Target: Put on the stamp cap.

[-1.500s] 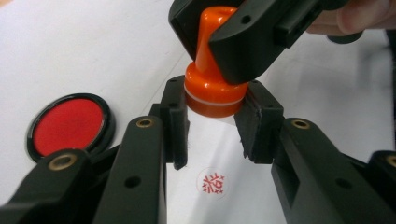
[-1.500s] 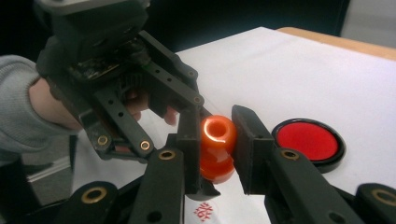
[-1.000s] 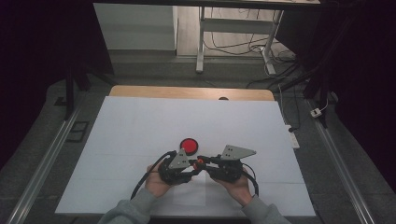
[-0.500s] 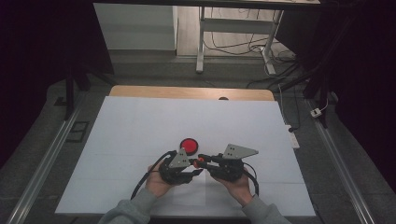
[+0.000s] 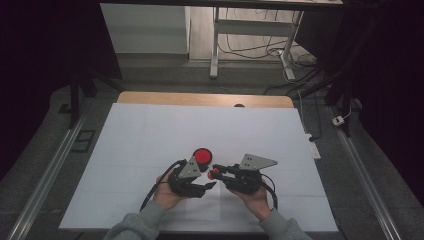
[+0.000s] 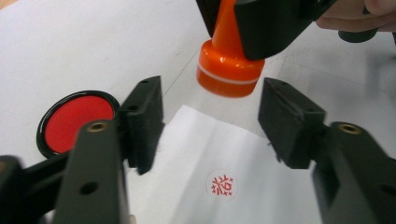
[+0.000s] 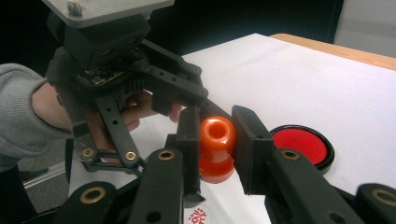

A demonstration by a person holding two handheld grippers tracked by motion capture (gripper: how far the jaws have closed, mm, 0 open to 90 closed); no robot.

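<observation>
Orange stamp (image 7: 216, 150), pinched by right gripper (image 7: 215, 140), above a white paper slip (image 6: 233, 163).
Red seal print (image 6: 221, 185) on slip. Left gripper (image 6: 210, 116): jaws just opening, spread, nothing pressed between them, slip below. Red ink pad (image 6: 74, 119) just beside, on white table (image 5: 150, 135).

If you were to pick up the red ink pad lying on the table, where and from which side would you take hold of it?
I would probably grip the ink pad across its black rim, from straight above. It is a low round dish lying flat on the table, so only the outer edge offers opposing faces, and the red inked middle is best left untouched. The open left gripper is the one nearest to it.
</observation>
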